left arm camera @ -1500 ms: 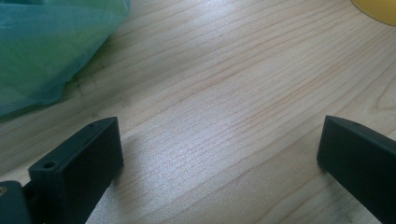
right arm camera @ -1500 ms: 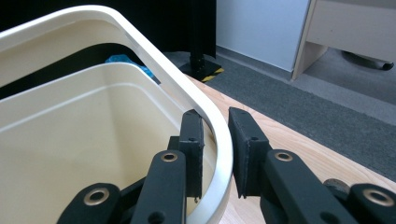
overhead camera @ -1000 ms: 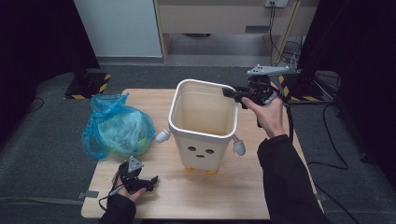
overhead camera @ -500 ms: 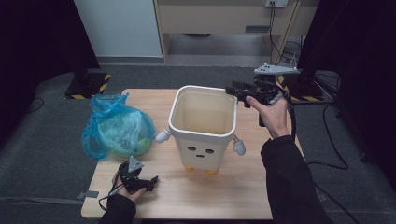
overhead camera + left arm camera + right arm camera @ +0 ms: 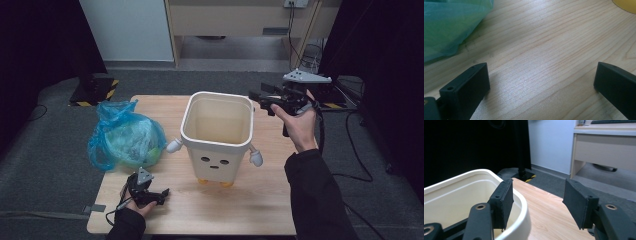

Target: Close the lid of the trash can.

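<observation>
Nearest the person, the left claw [image 5: 162, 192] rests low on the front left part of the wooden counter [image 5: 260, 200], held in the left hand [image 5: 136, 204]. In the left gripper view its two black jaws stand wide apart with only bare wood grain between them, so it is open and holds nothing. Just beyond it, toward the left edge of the counter, lies a knotted blue plastic bag [image 5: 125, 140] with greenish contents; its edge shows close to the left jaw [image 5: 449, 30].

At the middle of the counter stands the cream bin [image 5: 217, 135], upright, with a small face on its front, two stubby arms at its sides and orange feet below. Its inside looks bare.

Farther back, at the bin's right rear corner, the right hand [image 5: 299, 125] holds the right claw [image 5: 259, 96] level, pointing left toward the rim. Its jaws have just been opening: in the right gripper view they stand apart, one jaw over the inner side of the bin's rim [image 5: 522, 205], the other out over the counter, pressing on nothing
</observation>
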{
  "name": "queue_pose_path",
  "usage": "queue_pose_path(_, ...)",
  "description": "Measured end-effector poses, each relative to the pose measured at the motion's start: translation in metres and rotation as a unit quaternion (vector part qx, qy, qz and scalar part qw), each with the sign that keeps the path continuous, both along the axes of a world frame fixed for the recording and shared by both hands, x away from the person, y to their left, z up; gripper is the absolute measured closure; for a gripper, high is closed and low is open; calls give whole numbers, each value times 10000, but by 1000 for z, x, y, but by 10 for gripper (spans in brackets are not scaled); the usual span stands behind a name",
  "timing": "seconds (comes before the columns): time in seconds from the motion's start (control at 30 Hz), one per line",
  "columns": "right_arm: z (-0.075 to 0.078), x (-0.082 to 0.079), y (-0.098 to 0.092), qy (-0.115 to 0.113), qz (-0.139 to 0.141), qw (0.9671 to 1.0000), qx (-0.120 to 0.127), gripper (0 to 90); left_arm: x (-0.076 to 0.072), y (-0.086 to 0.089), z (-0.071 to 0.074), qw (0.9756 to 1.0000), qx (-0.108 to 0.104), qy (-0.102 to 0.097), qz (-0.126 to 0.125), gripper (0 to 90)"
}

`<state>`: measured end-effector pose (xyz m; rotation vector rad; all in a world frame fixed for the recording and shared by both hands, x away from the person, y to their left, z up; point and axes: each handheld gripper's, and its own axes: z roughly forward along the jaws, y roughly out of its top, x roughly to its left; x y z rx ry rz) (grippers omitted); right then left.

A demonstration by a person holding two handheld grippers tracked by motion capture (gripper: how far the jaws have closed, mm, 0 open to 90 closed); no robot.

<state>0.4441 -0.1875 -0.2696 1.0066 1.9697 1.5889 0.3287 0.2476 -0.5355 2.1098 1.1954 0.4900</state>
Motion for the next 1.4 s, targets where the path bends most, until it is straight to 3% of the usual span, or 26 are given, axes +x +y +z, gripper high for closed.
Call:
queue_pose_path(0.4, -8, -11, -22, -41, -437, 9990, 38, 283, 0, 0, 0, 10000, 2, 1, -4, 0)
queue_pose_path(0.6, -20, -15, -31, 10, -607, 9981, -72, 236, 0, 0, 0, 10000, 1, -1, 10, 0)
queue_pose_path(1.4, -96, -47, -65, 369, -980, 9935, -438, 213, 0, 0, 0, 10000, 1, -1, 22, 0)
